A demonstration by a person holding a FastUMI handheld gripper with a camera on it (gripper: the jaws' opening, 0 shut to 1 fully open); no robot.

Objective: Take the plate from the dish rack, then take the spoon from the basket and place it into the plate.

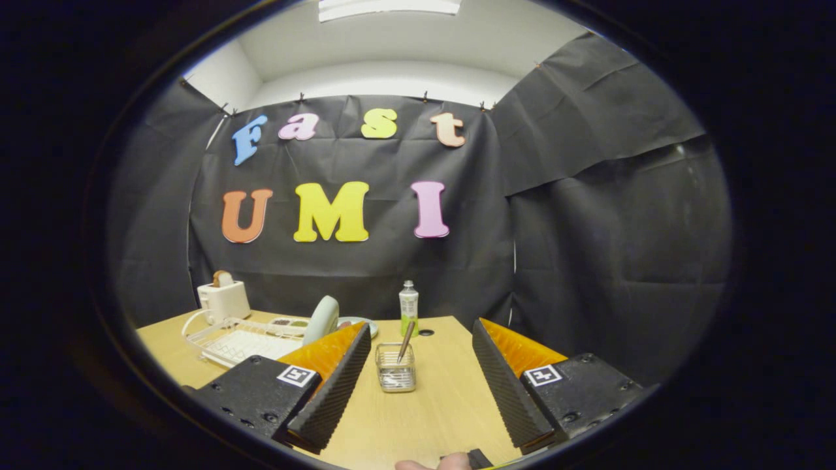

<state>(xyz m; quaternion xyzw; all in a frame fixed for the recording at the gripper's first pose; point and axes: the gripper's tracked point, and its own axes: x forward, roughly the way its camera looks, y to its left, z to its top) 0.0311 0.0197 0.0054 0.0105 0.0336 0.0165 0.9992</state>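
A pale plate stands on edge in the white wire dish rack, to the left of and beyond my left finger. A small clear mesh basket sits on the wooden table just ahead of the fingers, between them. A metal spoon leans upright in it, handle up. My gripper is open above the table, with nothing between its fingers.
A white toaster with toast stands at the table's back left corner. A small bottle stands behind the basket, near a small dish. Past my right finger the table's right edge runs close by.
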